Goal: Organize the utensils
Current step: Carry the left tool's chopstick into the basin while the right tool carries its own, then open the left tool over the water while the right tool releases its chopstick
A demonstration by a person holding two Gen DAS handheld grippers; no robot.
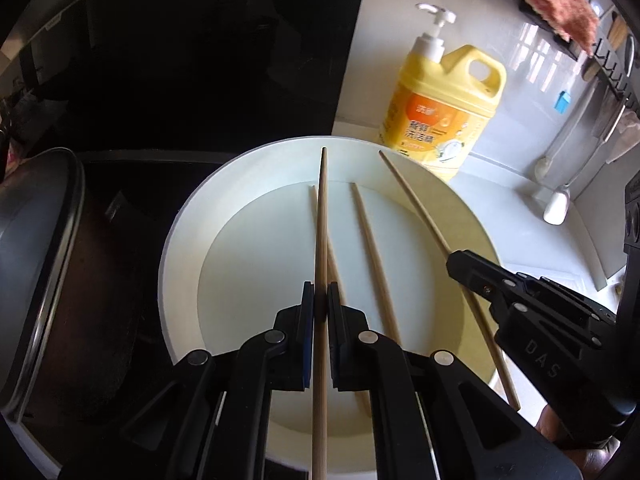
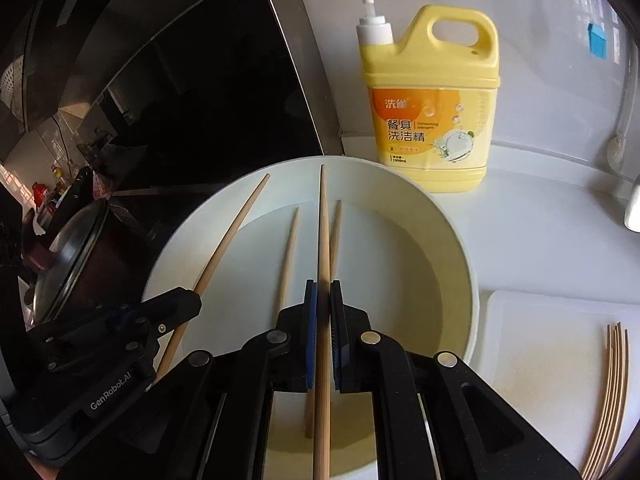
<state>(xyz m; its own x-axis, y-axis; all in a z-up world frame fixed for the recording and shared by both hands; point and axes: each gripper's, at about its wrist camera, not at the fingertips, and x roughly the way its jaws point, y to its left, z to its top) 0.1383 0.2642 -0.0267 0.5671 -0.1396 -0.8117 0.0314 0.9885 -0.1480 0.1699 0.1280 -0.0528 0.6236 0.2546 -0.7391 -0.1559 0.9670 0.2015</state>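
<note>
Gripping one chopstick (image 1: 320, 240), the left gripper (image 1: 320, 300) is clenched above the white bowl (image 1: 180, 240), pot (image 1: 40, 240) at far left. Two loose chopsticks (image 1: 372, 260) lie inside. Right gripper (image 2: 323, 300) clamps another chopstick (image 2: 323, 240); bundle (image 2: 612, 380) on board (image 2: 540, 340).

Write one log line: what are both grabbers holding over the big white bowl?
left gripper: shut on chopstick | right gripper: shut on chopstick | white bowl: two chopsticks inside
</note>
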